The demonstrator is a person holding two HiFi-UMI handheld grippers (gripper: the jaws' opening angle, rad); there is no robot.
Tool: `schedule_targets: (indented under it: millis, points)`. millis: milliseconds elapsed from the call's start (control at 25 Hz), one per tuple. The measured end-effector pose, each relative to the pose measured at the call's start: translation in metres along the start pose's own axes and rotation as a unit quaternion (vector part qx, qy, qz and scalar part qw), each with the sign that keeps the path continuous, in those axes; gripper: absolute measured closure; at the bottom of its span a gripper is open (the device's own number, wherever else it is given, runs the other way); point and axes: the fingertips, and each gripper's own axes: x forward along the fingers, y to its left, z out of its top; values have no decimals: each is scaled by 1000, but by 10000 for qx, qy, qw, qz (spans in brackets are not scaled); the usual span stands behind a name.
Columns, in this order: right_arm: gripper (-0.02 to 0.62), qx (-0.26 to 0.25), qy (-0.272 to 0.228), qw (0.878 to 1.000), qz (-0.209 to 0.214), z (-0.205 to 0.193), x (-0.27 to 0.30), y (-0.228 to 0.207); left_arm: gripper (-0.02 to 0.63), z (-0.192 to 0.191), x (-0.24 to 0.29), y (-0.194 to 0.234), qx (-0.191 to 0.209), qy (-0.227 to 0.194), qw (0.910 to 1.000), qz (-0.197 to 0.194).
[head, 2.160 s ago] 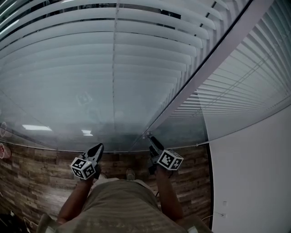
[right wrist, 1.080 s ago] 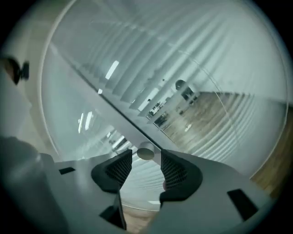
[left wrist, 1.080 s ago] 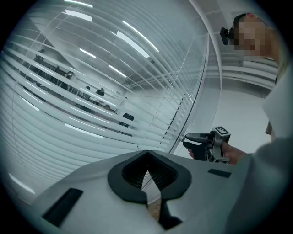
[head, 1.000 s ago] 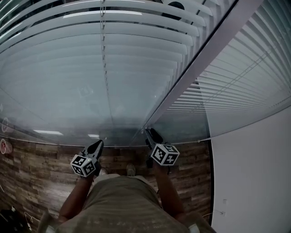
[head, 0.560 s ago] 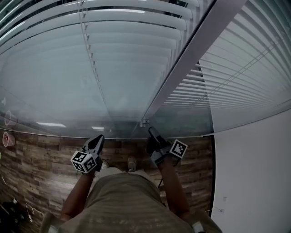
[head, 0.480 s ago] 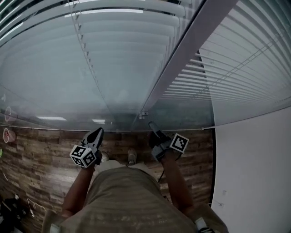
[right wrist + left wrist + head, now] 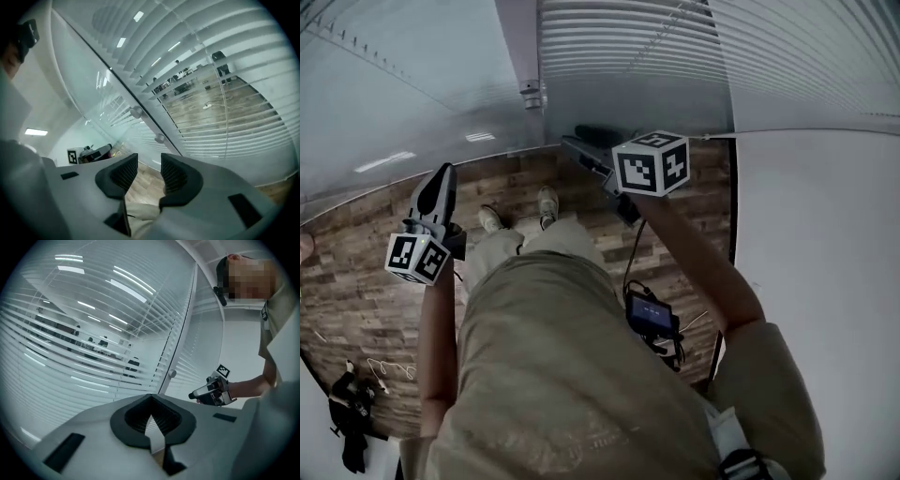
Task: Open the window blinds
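Your left gripper has its jaws together, nothing in them, and it points at the glass over the wood floor. Your right gripper has just been closing partway. Its jaws stand apart and empty, near the post. The blinds hang behind the glass, touching neither gripper.

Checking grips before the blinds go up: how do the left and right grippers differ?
The left gripper has its jaws shut, tips meeting; the right gripper has them apart, having just been closing, with nothing between. In the head view the right gripper shows larger and farther up than the left gripper. Both are empty.
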Motion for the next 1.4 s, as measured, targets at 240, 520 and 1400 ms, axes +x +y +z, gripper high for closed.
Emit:
schedule_targets:
  millis: [240,520,1400]
  points:
    - [448,-551,246,9982,47,-5,17,8,592,-20,-8,-5,-48,-110,9998,155]
    - [448,-883,310,9955,150,-13,29,34,592,-20,-34,-11,-97,-200,9992,323]
    - [446,-1212,553,9908,234,-7,70,53,592,-41,-37,13,-441,127,9983,350]
